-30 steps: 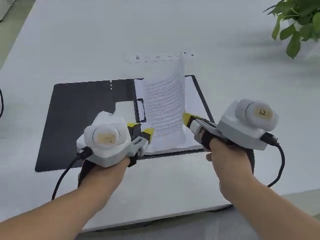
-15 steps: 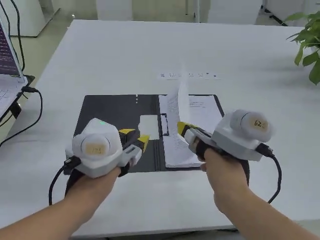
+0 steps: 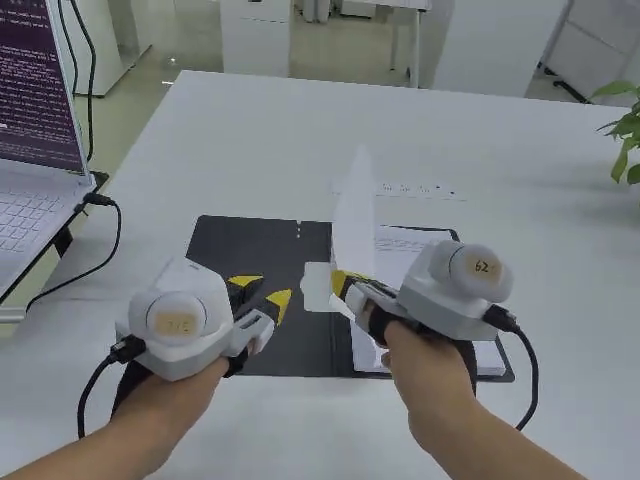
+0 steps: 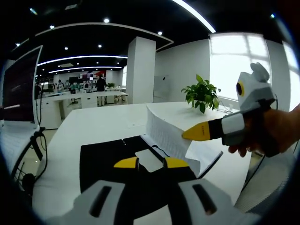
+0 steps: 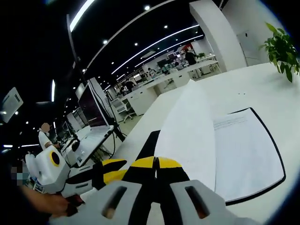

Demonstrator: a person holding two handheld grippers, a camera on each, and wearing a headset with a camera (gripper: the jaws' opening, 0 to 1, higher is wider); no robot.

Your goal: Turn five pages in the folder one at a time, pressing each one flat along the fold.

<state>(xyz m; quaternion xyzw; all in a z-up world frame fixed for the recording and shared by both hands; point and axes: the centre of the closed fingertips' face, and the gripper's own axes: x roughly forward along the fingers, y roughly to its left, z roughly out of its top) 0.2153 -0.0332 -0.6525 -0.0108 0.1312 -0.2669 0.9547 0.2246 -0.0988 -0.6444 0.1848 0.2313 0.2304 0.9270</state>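
A black folder (image 3: 250, 250) lies open on the white table, with a stack of printed pages (image 3: 412, 245) on its right half. One page (image 3: 352, 215) stands upright over the fold. My right gripper (image 3: 343, 285) is shut on its lower edge. In the right gripper view the page (image 5: 187, 126) rises from my shut right gripper (image 5: 156, 162), beside the flat stack (image 5: 243, 150). My left gripper (image 3: 262, 292) hovers open over the folder's left cover. In the left gripper view my left gripper (image 4: 151, 162) holds nothing, and the right gripper (image 4: 199, 131) pinches the page (image 4: 164, 129).
An open laptop (image 3: 35, 150) stands at the left edge of the table, and a black cable (image 3: 100, 250) trails from it. A plant (image 3: 625, 140) grows at the far right. A white strip (image 3: 415, 188) lies behind the folder. A person (image 5: 44, 133) stands in the background.
The head camera has tilted up. My right gripper has carried the page leftward, from the right stack to above the fold. The left gripper stays open over the left cover.
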